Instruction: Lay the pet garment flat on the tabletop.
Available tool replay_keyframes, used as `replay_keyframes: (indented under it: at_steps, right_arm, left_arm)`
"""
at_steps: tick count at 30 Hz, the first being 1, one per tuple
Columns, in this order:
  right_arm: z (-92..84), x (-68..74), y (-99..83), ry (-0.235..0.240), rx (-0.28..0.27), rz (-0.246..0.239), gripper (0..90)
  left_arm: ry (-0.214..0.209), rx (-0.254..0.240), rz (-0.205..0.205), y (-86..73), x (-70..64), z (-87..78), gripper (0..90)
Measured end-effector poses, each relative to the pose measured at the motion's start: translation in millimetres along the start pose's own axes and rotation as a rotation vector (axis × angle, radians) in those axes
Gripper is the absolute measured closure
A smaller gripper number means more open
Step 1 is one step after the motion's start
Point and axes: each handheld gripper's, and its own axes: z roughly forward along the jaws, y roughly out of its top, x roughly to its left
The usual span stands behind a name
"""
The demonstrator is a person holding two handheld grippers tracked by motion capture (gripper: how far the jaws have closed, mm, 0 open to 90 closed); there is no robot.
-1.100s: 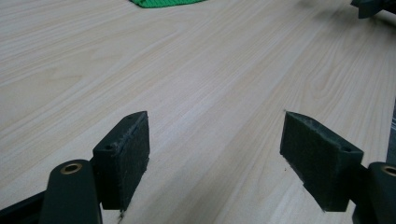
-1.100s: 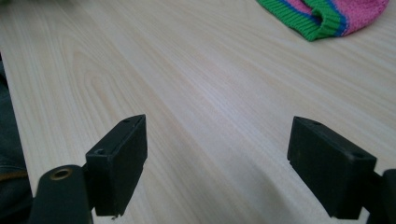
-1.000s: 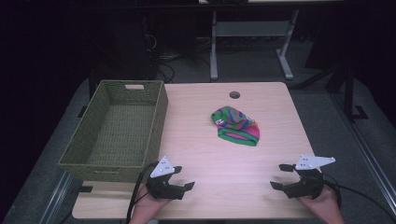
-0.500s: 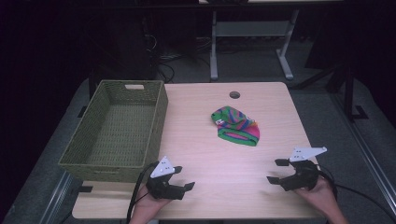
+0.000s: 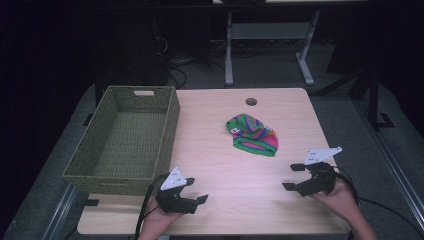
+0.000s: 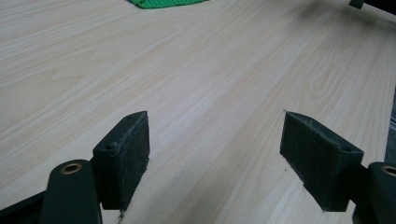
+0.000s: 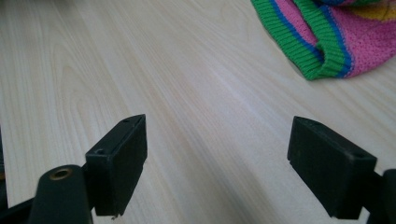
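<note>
While both grippers sit low over the bench (image 5: 220,165), jaws are wide, empty. Striped knit hat (image 5: 251,135) at 12 o'clock; basket (image 5: 125,142) at 10.

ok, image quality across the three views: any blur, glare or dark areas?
High view: table evenly lit, surroundings nearly black, slightly soft. Left gripper view: wood grain sharp, far edge blurred. Right gripper view: striped knit crisp, a mild sheen on the wood, no hard glare.

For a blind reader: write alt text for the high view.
A person's two open black claws, left and right, rest at the near edge of a light wooden table; a striped knitted cloth lies mid-table beside an empty green woven basket.
</note>
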Motion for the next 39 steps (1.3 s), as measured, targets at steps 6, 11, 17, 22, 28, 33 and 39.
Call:
replay_keyframes:
  at_steps: [6, 11, 17, 22, 28, 33, 39]
  right_arm:
    - [-2.5, -6.3, 13.1, 0.007, 0.006, -0.014, 19.5]
    - [-1.8, -11.3, 22.4, 0.009, 0.021, -0.023, 19.5]
    - [0.5, -16.5, 34.3, 0.016, 0.035, -0.034, 19.5]
    - [2.2, -22.4, 44.1, 0.030, 0.043, -0.030, 19.5]
    - [1.9, -29.9, 57.4, 0.044, 0.035, -0.038, 19.5]
    - [2.3, -42.7, 68.9, 0.044, 0.032, -0.017, 19.5]
    - [7.0, -51.0, 83.8, 0.044, 0.039, -0.025, 19.5]
  left_arm:
    - [-0.002, -0.005, -0.005, 0.0, 0.2, -0.3, 23.8]
    - [-0.001, -0.004, -0.002, 0.2, 0.7, -0.9, 23.8]
    - [-0.002, -0.004, -0.006, 0.5, 1.5, -1.1, 23.8]
    - [-0.003, -0.008, -0.005, 0.5, 1.3, -0.8, 23.8]
    - [-0.007, -0.008, -0.008, 1.1, 2.1, 0.2, 23.8]
    - [-0.008, -0.013, -0.006, 1.9, 1.2, 0.7, 23.8]
    - [-0.007, -0.018, -0.008, 2.0, 2.4, 0.8, 23.8]
